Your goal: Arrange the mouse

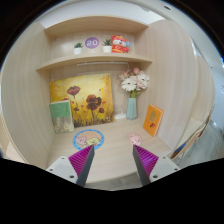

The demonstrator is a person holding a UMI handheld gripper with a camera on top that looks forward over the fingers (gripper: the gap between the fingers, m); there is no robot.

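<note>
Only the gripper (113, 163) shows of the rig, as two fingers. Each finger is a wedge that tapers toward its tip. The inner faces carry magenta pads (83, 161), bright and faintly textured with a fine ribbed or dotted pattern. The outer sides of the fingers are pale grey to white, with flat angled facets. No hand, sleeve, cable or screw can be made out.

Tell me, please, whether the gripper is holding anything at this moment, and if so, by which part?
Nothing is held. The gripper is open, its fingers apart with only bare desk between them. No mouse shows in this view.
</note>
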